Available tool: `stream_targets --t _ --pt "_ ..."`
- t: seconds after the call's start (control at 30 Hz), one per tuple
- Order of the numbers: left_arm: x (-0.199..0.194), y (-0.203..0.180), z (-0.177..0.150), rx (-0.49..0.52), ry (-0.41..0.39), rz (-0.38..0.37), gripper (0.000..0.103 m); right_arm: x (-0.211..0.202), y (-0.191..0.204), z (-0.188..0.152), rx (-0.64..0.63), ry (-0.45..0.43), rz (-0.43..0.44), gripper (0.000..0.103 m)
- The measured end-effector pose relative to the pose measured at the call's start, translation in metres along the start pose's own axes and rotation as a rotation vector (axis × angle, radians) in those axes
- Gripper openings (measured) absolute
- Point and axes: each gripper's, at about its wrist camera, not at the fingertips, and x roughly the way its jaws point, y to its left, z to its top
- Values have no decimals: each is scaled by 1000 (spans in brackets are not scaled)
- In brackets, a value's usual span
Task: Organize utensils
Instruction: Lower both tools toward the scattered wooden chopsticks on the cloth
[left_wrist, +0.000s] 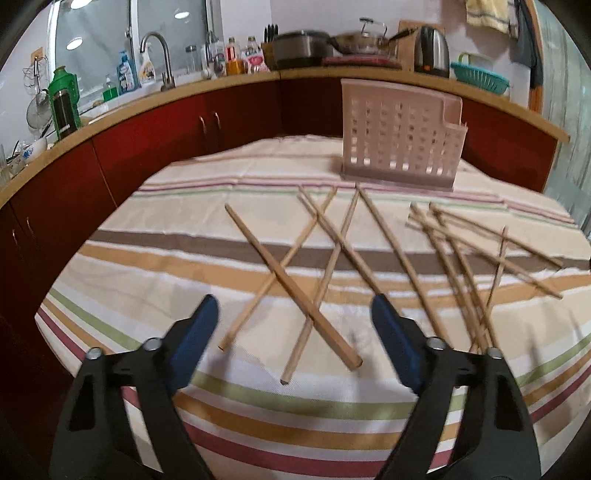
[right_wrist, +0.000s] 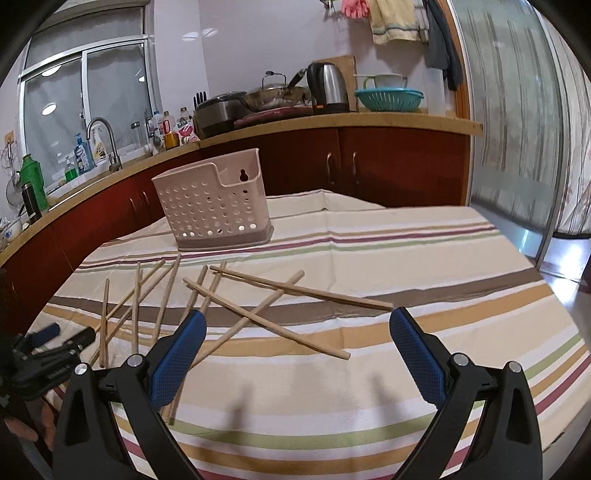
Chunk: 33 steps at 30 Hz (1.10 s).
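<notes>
Matt wooden chopsticks (left_wrist: 291, 284), woven striped tablecloth (left_wrist: 184, 258), perforated plastic holder (right_wrist: 210, 203).

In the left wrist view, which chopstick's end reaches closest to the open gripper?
The left gripper is closest to the thick chopstick running from upper left to lower right; its blunt end lies between the fingers, crossing over two thinner sticks.

I count ten thin wooden chopsticks (left_wrist: 291, 284) scattered across the near striped cloth, and one pale pink perforated plastic utensil holder (left_wrist: 400, 134) at the far side.
</notes>
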Motion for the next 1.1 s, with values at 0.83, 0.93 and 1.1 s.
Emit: stream_targets --t 0.83,0.93,1.1 --pt "15 41 -20 40 71 109 48 11 -14 -1 44 23 23 97" --pt "18 47 -15 14 75 51 48 13 -9 -1 29 26 19 97" --pt "27 38 -14 74 79 -6 36 17 -3 -2 11 47 21 97"
